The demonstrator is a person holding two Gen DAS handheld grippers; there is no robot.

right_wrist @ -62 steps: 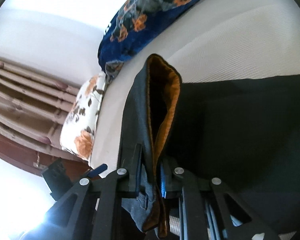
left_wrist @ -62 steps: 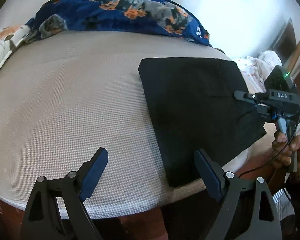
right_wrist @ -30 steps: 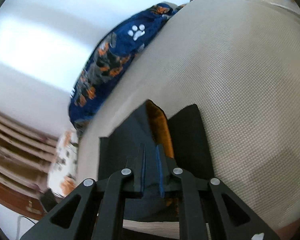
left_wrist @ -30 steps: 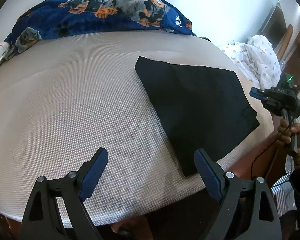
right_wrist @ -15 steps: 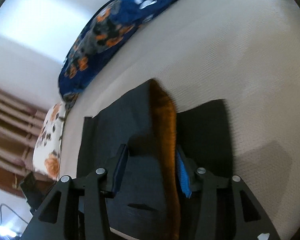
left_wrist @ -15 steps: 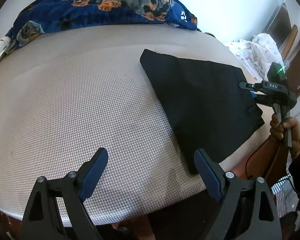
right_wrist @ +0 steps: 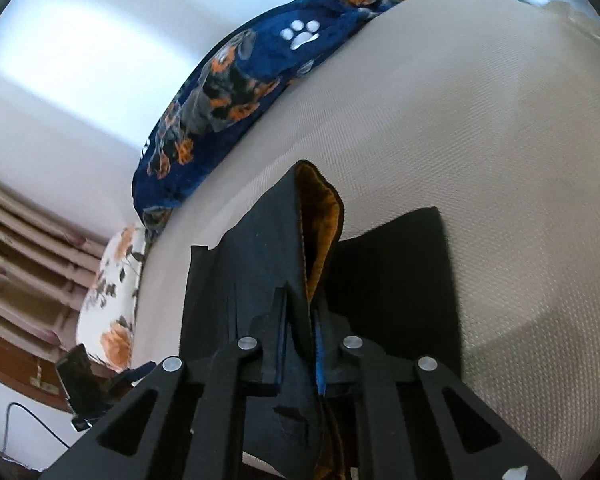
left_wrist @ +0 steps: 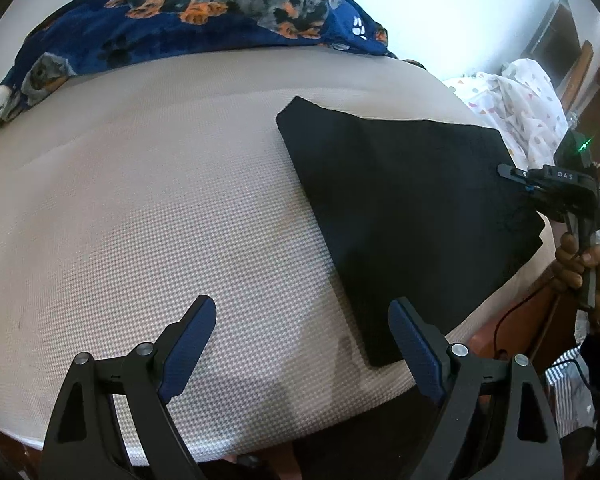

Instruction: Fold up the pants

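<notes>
Black jaws of the left gripper stand wide apart with nothing between them, above the near part of the grey woven mattress. Its blue-padded fingers frame bare mattress surface on one side and the near corner of the pants on the other.

The pants, black and folded into a flat panel, lie on the right portion of the mattress, with the near right edge overhanging the mattress edge.

The right gripper has just been closing, and its jaws are now clamped on a raised fold of the pants. The pinched fold stands up between the jaws and shows an orange-brown lining on its inner face. In the left wrist view, the same gripper meets the far right edge of the pants, and a hand grips its handle below.

Beyond the pants, a blue blanket printed with dogs and paw marks lies along the far edge of the mattress, against a white wall. A floral pillow rests at one end of the blanket. White patterned bedding lies to the far right.
</notes>
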